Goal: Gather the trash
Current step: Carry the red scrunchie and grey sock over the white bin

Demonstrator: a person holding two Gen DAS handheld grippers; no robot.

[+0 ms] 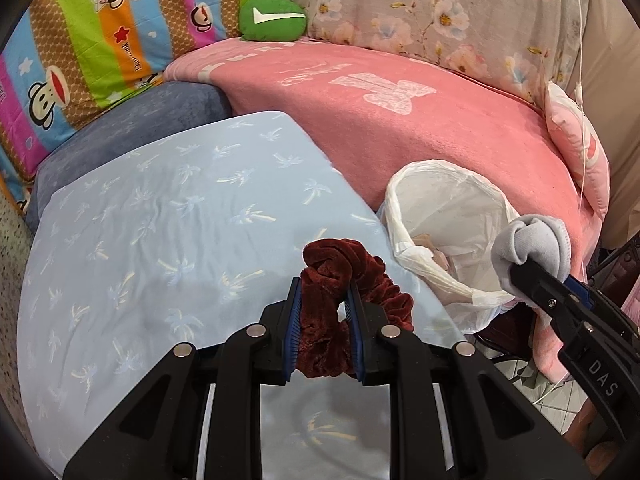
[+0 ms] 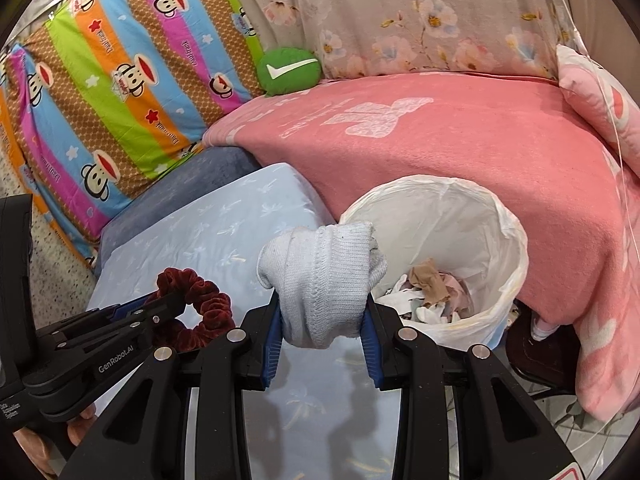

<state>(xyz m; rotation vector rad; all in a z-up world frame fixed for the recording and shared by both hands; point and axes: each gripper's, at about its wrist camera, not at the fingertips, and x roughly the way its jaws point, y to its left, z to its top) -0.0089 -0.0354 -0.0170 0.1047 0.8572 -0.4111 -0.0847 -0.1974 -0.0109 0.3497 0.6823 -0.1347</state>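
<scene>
My left gripper (image 1: 323,292) is shut on a dark red velvet scrunchie (image 1: 320,332), held above a light blue pillow (image 1: 160,240). The right gripper (image 2: 323,312) is shut on a rolled pale grey sock (image 2: 320,276). In the left wrist view the same sock (image 1: 532,240) hangs at the right gripper's tip (image 1: 516,270), just over the near rim of a bin lined with a white bag (image 1: 400,216). The bin's rim (image 2: 516,248) lies ahead and right in the right wrist view, with crumpled paper scraps (image 2: 428,284) inside. There the scrunchie (image 2: 200,304) sits at lower left in the left gripper (image 2: 164,300).
A pink blanket (image 1: 420,128) covers the bed behind the bin. A striped monkey-print pillow (image 2: 120,80), a green cushion (image 2: 290,70) and a floral cover (image 2: 420,20) lie further back. A dark blue cushion (image 1: 132,128) lies under the pale pillow. Tiled floor (image 2: 592,440) shows at lower right.
</scene>
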